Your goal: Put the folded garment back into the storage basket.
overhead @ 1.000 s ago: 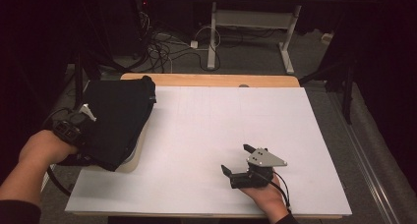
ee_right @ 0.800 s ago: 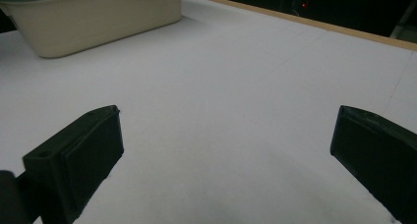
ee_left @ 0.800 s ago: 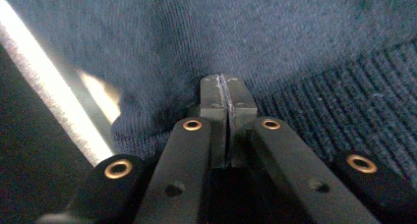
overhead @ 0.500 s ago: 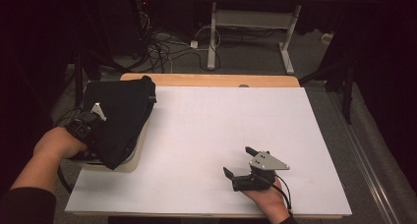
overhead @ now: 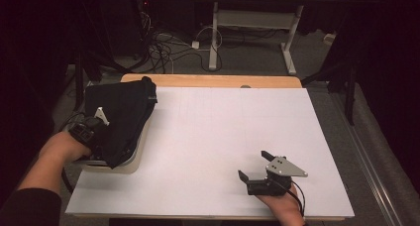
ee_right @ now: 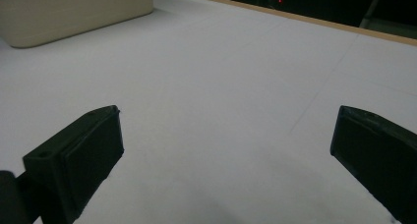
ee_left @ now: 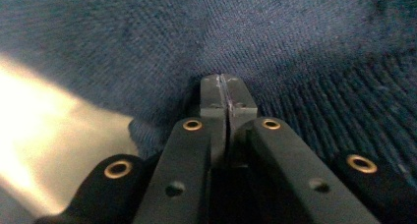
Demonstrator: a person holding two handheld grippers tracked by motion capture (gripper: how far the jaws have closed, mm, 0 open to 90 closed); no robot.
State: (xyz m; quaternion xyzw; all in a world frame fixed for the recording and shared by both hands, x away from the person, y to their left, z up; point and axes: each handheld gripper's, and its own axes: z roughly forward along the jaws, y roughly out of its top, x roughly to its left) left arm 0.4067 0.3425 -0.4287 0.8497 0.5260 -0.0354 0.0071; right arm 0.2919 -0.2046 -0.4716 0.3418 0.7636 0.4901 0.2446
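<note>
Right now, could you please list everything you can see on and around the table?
Dark cloth: one, black to dark blue, knitted, draped over the tub at the table's left edge.
Tub: one, cream, under the cloth.
Table: one, white top with a wooden far edge.
Cables: a tangle, dark and white, on the floor beyond the table.
Desk frame: one, pale, behind the table.
Left hand-held gripper: one, black, jaws shut on the cloth.
Right hand-held gripper: one, black with a grey plate, jaws open over bare table.

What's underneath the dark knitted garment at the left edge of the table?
Under the dark knitted garment a cream rounded tray peeks out at its near corner; whatever the tray holds is covered by the cloth.
</note>
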